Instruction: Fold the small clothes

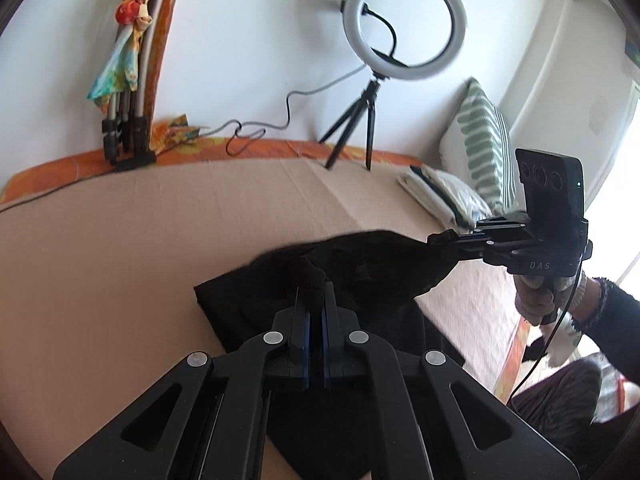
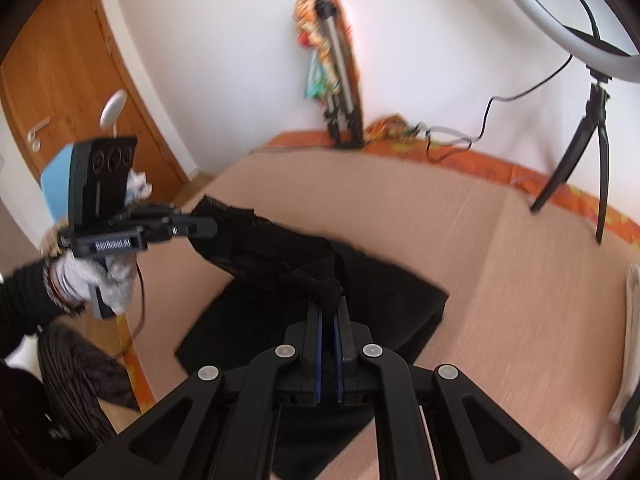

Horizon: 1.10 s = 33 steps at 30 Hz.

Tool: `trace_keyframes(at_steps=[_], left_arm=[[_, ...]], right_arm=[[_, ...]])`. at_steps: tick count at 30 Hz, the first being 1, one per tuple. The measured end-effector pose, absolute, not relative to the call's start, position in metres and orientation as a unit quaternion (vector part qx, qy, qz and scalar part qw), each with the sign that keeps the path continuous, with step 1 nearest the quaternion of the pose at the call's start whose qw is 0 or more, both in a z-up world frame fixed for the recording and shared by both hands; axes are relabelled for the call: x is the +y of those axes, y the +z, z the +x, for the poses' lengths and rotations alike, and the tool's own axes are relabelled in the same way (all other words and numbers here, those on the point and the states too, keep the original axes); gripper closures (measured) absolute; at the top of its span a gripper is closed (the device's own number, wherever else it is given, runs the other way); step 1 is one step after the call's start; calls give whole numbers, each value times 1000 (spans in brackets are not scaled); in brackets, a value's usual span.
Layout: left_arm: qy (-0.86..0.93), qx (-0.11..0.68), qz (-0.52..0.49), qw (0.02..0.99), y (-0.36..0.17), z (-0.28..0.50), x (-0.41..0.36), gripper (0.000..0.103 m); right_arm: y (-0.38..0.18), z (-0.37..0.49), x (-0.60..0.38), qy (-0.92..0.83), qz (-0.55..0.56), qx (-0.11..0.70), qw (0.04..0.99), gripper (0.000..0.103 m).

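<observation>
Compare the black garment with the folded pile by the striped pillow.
The black garment is dark; the folded pile is pale. The black garment is held up off the cardboard at two corners, by the left gripper and the right gripper; the folded pile lies untouched. Both are fabric.

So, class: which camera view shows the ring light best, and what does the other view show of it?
The left wrist view: the whole ring light shows, on its tripod with its cable. The right wrist view cuts the ring light off at the top corner, showing only its lower arc above the tripod.
</observation>
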<state>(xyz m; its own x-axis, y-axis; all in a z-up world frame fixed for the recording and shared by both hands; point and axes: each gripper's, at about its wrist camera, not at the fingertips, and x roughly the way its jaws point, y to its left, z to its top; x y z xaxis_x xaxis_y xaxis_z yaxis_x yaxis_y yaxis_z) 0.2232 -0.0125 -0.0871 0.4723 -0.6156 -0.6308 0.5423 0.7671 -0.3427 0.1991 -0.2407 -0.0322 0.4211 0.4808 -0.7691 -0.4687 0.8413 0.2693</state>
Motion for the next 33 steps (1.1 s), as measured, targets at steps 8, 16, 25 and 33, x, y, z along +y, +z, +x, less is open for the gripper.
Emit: trace_keyframes(at_steps=[8, 16, 25, 33], left_arm=[[-331, 398, 1, 855, -117, 182, -4, 100], [-340, 403, 82, 846, -121, 141, -4, 96], [-333, 447, -13, 830, -116, 124, 24, 89], [-292, 518, -236, 769, -144, 141, 41, 62]], right_arm=[[-64, 141, -236, 270, -35, 459, 846, 99], [-54, 99, -242, 256, -110, 432, 858, 83], [-45, 85, -274, 197, 60, 491, 846, 63], [-101, 103, -315, 164, 383, 538, 733, 62]])
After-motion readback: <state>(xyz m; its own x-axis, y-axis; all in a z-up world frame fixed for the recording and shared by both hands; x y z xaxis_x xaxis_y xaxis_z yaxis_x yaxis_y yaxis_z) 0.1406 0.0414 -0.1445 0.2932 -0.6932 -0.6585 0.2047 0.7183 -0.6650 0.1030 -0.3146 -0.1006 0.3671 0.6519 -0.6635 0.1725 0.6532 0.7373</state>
